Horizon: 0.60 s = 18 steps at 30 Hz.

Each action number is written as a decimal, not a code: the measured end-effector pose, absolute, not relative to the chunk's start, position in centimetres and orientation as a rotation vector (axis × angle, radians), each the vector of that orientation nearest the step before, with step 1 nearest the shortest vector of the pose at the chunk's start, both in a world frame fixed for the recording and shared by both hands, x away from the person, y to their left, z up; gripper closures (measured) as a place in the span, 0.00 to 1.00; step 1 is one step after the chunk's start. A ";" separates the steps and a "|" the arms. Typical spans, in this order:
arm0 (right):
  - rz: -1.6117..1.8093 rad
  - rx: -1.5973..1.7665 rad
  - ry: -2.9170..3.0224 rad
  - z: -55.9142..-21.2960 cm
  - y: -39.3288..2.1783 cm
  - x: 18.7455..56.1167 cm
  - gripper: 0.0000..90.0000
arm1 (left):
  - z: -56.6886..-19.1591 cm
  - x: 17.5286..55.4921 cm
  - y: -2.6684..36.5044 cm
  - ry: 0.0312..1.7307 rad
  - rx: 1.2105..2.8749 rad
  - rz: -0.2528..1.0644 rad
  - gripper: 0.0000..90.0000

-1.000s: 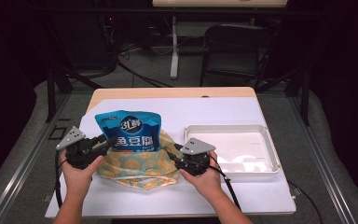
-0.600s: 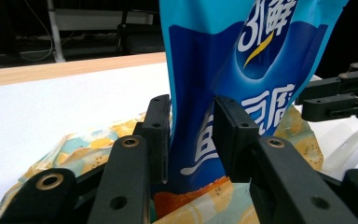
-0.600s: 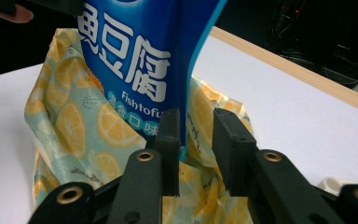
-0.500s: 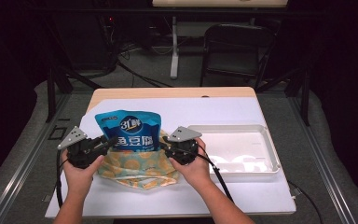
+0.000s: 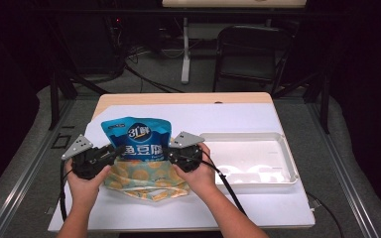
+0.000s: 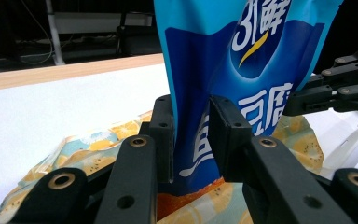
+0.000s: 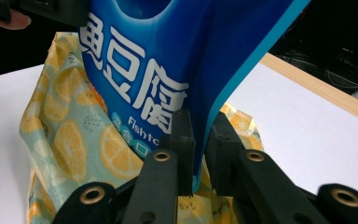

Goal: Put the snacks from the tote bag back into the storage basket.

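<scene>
Nearest to the person, at the bottom of the high view, two forearms come in and each hand holds a black gripper. The left gripper (image 5: 110, 153) is at the left edge of a blue snack bag (image 5: 138, 140). In the left gripper view its jaws stand on both sides of that edge; they have just been closing, the left jaw lies against the bag, but a narrow gap shows at the right one, so the grasp is not yet clenched. The right gripper (image 5: 174, 154) is at the right edge of the same bag. Its jaws have also just been closing, and in the right gripper view they pinch the thin side seam of the bag (image 7: 177, 60) between the pads.

The bag stands upright between the two grippers, with its lower part inside a cloth pouch with an orange-slice pattern (image 5: 144, 179). The pouch lies on the white table cover (image 5: 258, 208), near the front edge and left of the middle.

Just to the right of the right hand (image 5: 198, 171) a white tray (image 5: 290, 157) rests on the cover. Farther away the wooden table edge (image 5: 183, 98) shows, and behind it a dark folding chair (image 5: 250, 49) on the floor.
</scene>
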State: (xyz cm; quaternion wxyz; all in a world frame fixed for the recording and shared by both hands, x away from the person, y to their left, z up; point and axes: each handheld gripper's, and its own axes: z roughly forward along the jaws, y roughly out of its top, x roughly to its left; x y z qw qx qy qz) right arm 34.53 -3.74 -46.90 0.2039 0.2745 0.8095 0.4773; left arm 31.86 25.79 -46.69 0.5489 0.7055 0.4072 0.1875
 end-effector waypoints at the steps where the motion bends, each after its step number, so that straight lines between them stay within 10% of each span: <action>1: 1.332 0.772 2.260 -46.9 -3.7 34.6 0.92 | -46.7 31.8 25.8 0.964 1.672 0.446 0.80; 18: 1.357 0.789 2.261 -46.5 -3.6 35.0 0.96 | -46.7 31.7 25.5 0.962 1.681 0.466 0.87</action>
